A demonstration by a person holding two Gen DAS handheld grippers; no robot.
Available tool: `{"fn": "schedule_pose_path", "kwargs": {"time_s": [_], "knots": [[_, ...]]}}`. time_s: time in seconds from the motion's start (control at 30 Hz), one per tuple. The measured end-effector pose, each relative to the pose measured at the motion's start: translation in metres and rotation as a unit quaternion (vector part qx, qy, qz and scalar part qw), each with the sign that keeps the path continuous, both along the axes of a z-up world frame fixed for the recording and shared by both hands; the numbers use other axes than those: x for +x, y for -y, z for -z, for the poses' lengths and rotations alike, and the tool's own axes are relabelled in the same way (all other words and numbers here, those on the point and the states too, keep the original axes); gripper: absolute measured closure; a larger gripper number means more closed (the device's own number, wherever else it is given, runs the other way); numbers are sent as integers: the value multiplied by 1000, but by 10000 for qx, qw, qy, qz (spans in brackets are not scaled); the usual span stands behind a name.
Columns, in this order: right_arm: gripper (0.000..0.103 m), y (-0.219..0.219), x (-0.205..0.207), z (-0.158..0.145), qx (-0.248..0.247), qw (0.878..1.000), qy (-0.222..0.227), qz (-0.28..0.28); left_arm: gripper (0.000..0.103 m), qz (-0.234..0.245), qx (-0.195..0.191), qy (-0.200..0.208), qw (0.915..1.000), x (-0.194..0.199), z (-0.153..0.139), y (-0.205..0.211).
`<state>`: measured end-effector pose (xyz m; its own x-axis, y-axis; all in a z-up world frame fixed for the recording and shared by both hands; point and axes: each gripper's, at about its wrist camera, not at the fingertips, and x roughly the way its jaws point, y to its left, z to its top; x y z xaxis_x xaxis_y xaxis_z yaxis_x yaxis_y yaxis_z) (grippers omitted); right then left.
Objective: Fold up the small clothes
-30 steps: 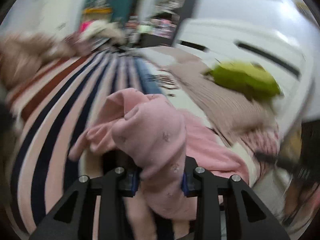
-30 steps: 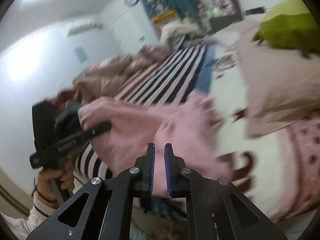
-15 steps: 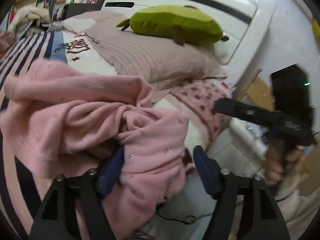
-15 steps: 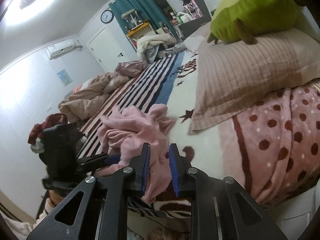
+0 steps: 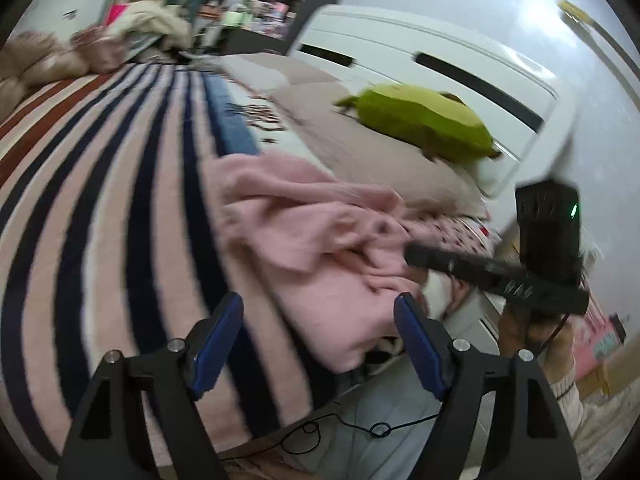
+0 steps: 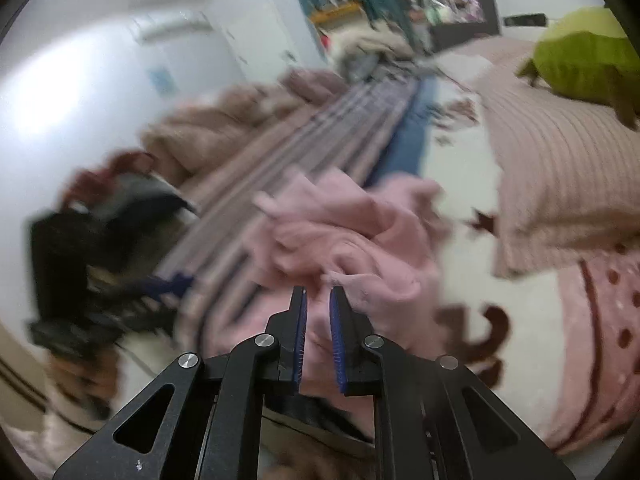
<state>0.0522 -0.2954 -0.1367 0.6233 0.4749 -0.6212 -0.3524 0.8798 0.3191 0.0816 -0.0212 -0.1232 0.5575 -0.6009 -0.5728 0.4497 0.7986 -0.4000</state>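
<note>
– Blue pads at the bottom of the left wrist view: how does the left claw (image 5: 318,298) stand?
– Wide apart, its jaws having just been opening. The near edge of the pink garment (image 5: 320,240) shows in the gap, but neither pad presses on it

– And the right claw (image 6: 318,290)?
– Closed down to a narrow slit, having just been closing. Pink cloth shows through the slit; I cannot tell whether any of it is pinched. In the left wrist view its tip sits against the garment's right side, with the person's hand (image 5: 532,340) on the grip at lower right

– Where does the garment lie?
– Crumpled in a heap at mid-frame on the bed, partly on the striped blanket (image 5: 120,200) that fills the left of that view, near the bed's edge

– What is behind it?
– A ribbed beige pillow (image 5: 360,148) just beyond, with a green plush toy (image 5: 420,120) lying on it. Past those, upper right, stands the white headboard (image 5: 440,52); everything is blurred by motion
</note>
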Motion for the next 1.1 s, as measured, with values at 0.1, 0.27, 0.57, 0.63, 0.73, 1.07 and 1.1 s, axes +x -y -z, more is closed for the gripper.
{"fn": "schedule_pose_path", "kwargs": {"time_s": [0.1,0.27,0.57,0.63,0.73,1.07,1.1], "knots": [[101,8,-2,22,-482,9972,-376,422,29,-196,-110,7,9997,3,5,-12],[97,7,-3,11,-617,9964,-524,237,28,-269,-362,-23,9990,11,12,-25],[27,-70,30,-53,-1810,9791,391,-844,27,-426,-469,163,9979,14,3,-40],[27,-100,44,-39,-2418,9619,306,-1240,27,-488,-494,197,9974,13,1,-46],[27,-125,66,-5,-3104,9398,-98,-1424,26,-609,-532,228,9965,11,-1,-54],[85,-37,135,-23,-2554,9649,-172,584,25,-494,-573,113,9971,23,0,-50],[85,-17,148,-13,-2282,9689,-583,755,25,-369,-616,84,9974,27,0,-43]]}}
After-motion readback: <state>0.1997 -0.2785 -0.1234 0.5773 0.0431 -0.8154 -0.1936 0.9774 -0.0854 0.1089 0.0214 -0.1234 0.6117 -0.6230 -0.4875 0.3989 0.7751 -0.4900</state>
